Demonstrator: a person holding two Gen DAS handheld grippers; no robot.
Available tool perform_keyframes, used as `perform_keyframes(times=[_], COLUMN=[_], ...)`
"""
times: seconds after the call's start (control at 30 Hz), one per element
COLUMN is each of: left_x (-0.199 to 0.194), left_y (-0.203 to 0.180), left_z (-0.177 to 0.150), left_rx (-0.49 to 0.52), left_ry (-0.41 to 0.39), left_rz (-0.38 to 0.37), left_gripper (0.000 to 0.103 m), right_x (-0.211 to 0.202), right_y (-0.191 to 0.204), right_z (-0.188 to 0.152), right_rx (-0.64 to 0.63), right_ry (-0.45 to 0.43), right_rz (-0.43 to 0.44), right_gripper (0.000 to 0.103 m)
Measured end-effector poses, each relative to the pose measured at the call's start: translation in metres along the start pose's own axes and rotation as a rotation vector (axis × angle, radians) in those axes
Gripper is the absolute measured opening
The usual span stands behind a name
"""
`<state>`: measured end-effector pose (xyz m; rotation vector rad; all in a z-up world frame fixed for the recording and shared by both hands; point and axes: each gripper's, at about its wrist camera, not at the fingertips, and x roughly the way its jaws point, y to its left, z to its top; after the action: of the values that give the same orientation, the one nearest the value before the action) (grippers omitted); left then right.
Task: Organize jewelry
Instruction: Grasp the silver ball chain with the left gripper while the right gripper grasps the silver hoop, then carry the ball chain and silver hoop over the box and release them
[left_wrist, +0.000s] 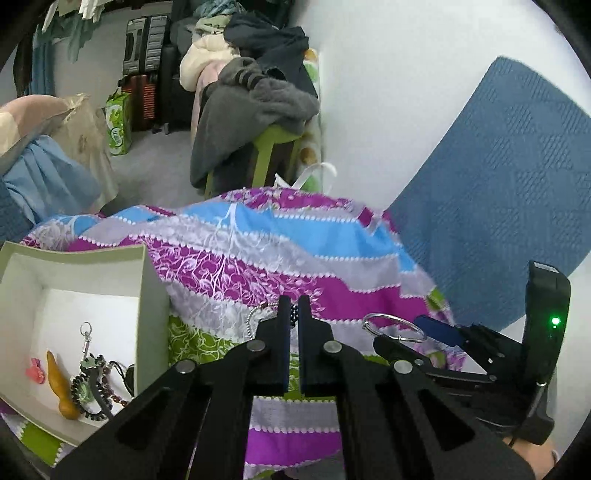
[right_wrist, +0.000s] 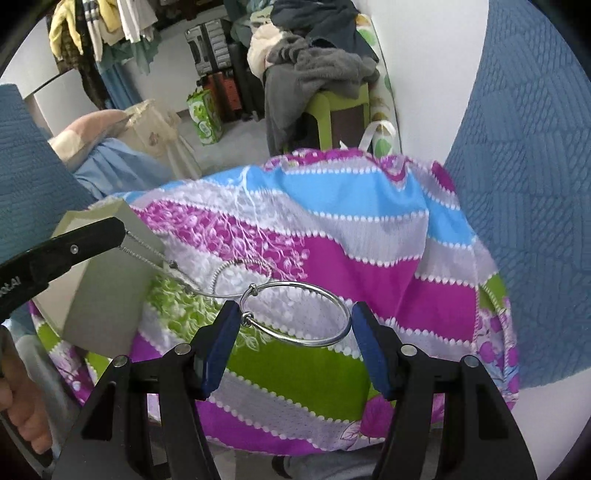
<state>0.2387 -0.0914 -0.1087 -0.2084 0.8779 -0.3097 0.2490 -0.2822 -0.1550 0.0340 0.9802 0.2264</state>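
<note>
**Both tongs gripping jewelry above the patterned cloth**

My left gripper (left_wrist: 294, 306) has its jaws pressed together on a silver chain (right_wrist: 147, 254). From the right wrist view I see the chain running taut from the closed tips down to the cloth, where it joins a thin twisted silver loop (right_wrist: 236, 275). In the left wrist view a small dark beaded bit shows between the tips; I cannot tell what it is.

My right gripper (right_wrist: 291, 314) holds a plain silver bangle (right_wrist: 295, 314) flat between its blue pads (right_wrist: 218, 350), one pad against each side of the ring, jaws roughly half spread. The bangle sits above the striped cloth (right_wrist: 351, 258) of magenta, blue, grey and green, and its knotted side lies just beside the twisted loop.

The open pale box (left_wrist: 147, 295) stands on the cloth to the left of both grippers. Inside it I see a pink piece (left_wrist: 36, 371), an amber-coloured carved piece (left_wrist: 59, 384), dark bead strings (left_wrist: 88, 391) and a small metal clasp (left_wrist: 85, 338).

A blue textured mat (left_wrist: 498, 203) leans against the white wall on the right.
</note>
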Motion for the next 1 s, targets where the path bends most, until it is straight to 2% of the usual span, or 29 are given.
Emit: perform_keyframes(times=[0.23,0.47,0.5,0.53,0.67,0.8,1.0], left_x=[-0.035,-0.081,-0.09,-0.098,-0.123,-0.135,-0.154], left_y=[0.001,0.011,0.013,0.016,0.026,0.041,0.075], left_z=[0.02,0.048,0.053,0.056,0.069,0.07,0.069], left_rx=[0.004,0.003,0.0,0.001,0.009,0.008,-0.018], left_ry=[-0.005,-0.046,-0.06,-0.068,-0.098,-0.1,-0.125], left_rz=[-0.018,-0.029,-0.036,-0.033,-0.011,0.017,0.063], left_gripper=[0.002,0.002,0.002,0.002,0.002,0.002,0.002], right_x=[-0.041,-0.08,-0.084,-0.09,-0.103,-0.096,-0.049], right_y=[0.019,0.047,0.05,0.056,0.077,0.09,0.09], right_z=[0.029,0.062,0.066,0.073,0.093,0.101,0.084], right_rx=[-0.026,-0.055,-0.057,-0.057,-0.06,-0.059,-0.051], right_ry=[-0.05,-0.106,-0.115,-0.126,-0.151,-0.144,-0.068], right_rz=[-0.012,-0.014,-0.012,-0.01,0.024,0.035,0.047], right_gripper=[0.06,0.059,0.045,0.037,0.036,0.036,0.036])
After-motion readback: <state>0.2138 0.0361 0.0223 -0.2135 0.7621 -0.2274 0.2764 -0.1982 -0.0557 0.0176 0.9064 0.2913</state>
